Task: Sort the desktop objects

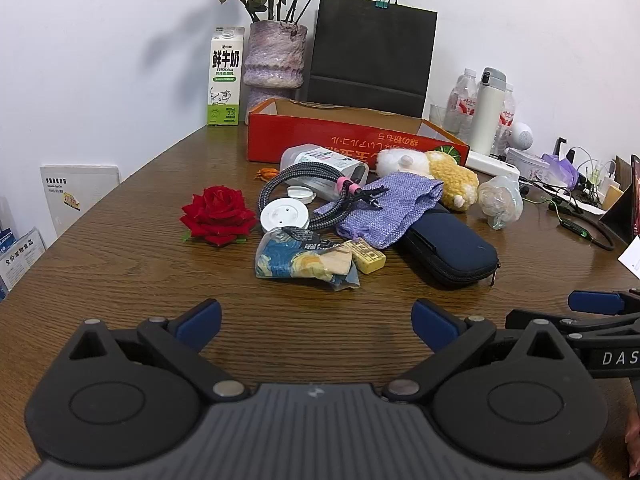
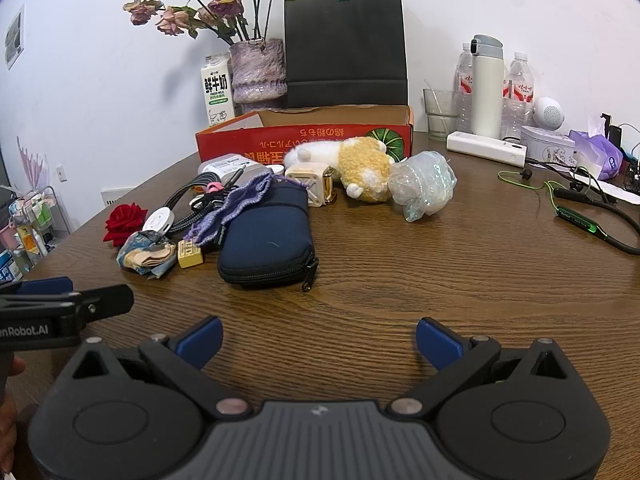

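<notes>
A pile of small objects lies mid-table before an open red cardboard box (image 1: 320,136) (image 2: 304,136): a red rose (image 1: 218,215) (image 2: 125,218), a braided cable (image 1: 280,188), a white round disc (image 1: 284,214), a blue wrapped packet (image 1: 304,264) (image 2: 146,254), a yellow block (image 1: 368,258) (image 2: 190,255), a purple pouch (image 1: 390,208), a navy zip case (image 1: 448,250) (image 2: 268,240), a plush toy (image 1: 440,176) (image 2: 360,168) and a crumpled plastic bag (image 1: 500,198) (image 2: 424,184). My left gripper (image 1: 316,322) is open and empty, short of the pile. My right gripper (image 2: 320,342) is open and empty, beside it.
At the back stand a milk carton (image 1: 225,76), a vase of dried flowers (image 1: 276,56), a black paper bag (image 1: 370,48), a white flask (image 2: 486,84) and water bottles (image 2: 520,88). Cables and a green earphone band (image 2: 588,224) lie at right. Bare wood lies between grippers and pile.
</notes>
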`<state>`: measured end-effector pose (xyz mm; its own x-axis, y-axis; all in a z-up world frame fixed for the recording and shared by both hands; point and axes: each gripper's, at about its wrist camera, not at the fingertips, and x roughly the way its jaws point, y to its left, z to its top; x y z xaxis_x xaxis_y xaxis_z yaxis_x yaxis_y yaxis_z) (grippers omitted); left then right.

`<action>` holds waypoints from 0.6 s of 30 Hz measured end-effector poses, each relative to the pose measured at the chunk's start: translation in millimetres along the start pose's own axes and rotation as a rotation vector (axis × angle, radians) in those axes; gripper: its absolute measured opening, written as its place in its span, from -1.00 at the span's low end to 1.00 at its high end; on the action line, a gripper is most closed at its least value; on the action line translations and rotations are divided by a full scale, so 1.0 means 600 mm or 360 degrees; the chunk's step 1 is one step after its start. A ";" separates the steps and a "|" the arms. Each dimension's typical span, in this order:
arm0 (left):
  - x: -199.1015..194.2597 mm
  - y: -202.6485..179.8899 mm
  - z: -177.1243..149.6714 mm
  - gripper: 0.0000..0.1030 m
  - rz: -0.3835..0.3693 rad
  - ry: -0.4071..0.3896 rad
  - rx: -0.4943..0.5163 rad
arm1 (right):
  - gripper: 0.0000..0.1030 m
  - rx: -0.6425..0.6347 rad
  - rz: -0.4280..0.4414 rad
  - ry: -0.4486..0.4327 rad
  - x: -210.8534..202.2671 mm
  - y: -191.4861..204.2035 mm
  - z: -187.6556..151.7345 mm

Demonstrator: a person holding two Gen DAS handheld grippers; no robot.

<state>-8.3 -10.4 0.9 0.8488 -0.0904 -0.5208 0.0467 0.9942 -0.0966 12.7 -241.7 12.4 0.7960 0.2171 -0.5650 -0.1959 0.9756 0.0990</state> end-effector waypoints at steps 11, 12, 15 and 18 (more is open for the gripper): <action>0.003 0.002 -0.001 1.00 -0.0003 0.0015 -0.0005 | 1.00 -0.0006 0.0003 0.0005 0.001 0.008 0.001; 0.005 0.002 -0.001 1.00 0.0003 0.0027 -0.0008 | 1.00 -0.0012 0.0007 0.0007 0.001 0.009 0.001; 0.013 0.002 0.002 1.00 0.0010 0.0079 -0.0002 | 1.00 -0.0020 0.0012 0.0011 0.001 0.010 0.003; 0.018 -0.001 0.019 1.00 -0.0021 0.0131 0.0018 | 1.00 -0.0027 0.0061 -0.0004 -0.002 0.012 0.013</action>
<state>6.8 -11.6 4.7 0.8018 -0.1078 -0.5877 0.0642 0.9934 -0.0946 14.5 -235.0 20.1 0.7893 0.2546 -0.5588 -0.2359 0.9659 0.1069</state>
